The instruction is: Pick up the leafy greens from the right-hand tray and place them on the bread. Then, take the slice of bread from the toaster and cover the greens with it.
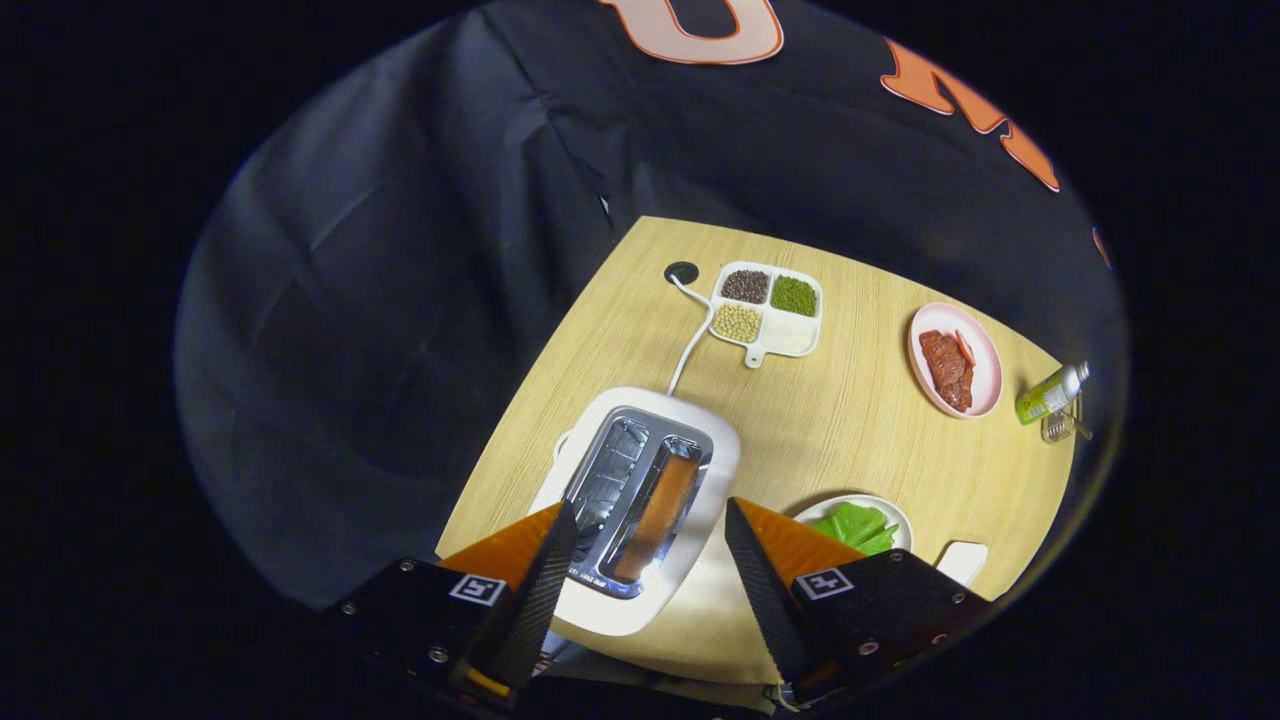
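Note:
My gripper [650, 525] hangs open above the white toaster [640, 495], its two fingers spread to either side of the toaster's top. A slice of bread [660, 515] sits down in the toaster's right slot; the left slot looks empty. Green leafy greens [853, 526] lie on a white plate [880, 505] just right of the toaster, partly hidden behind the right finger. Nothing is between the fingers.
On the wooden table [840, 420] a white four-part dish [767, 310] holds beans and grains beyond the toaster. A pink plate [985, 365] with meat lies far right, a small green bottle [1050, 392] past it. The toaster's cord [690, 345] runs to a hole. A white item [962, 560] lies near the front-right edge.

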Demonstrator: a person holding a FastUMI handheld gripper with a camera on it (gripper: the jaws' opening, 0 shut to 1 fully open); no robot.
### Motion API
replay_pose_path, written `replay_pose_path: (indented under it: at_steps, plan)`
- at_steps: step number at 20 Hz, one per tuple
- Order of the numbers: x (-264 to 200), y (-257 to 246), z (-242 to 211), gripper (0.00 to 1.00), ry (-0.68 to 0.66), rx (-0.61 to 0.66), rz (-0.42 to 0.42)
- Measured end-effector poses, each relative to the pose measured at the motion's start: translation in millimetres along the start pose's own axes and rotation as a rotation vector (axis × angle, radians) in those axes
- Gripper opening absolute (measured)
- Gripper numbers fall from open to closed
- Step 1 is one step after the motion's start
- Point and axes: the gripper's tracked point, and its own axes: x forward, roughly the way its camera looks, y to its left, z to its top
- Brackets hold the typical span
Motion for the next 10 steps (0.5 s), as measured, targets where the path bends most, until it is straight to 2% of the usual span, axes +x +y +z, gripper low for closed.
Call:
replay_pose_path:
  at_steps: [3, 5, 6, 7, 10]
  plan:
    - [15.7, -0.5, -4.9, 0.80, 0.055, 0.021, -0.024]
    - [24.6, 2.5, -10.6, 0.68, 0.096, 0.044, -0.024]
    - [29.7, 6.7, -16.0, 0.58, 0.135, 0.065, -0.008]
    - [30.6, 7.0, -17.7, 0.53, 0.148, 0.082, -0.011]
    - [39.5, 0.0, -11.9, 0.24, 0.130, 0.082, -0.038]
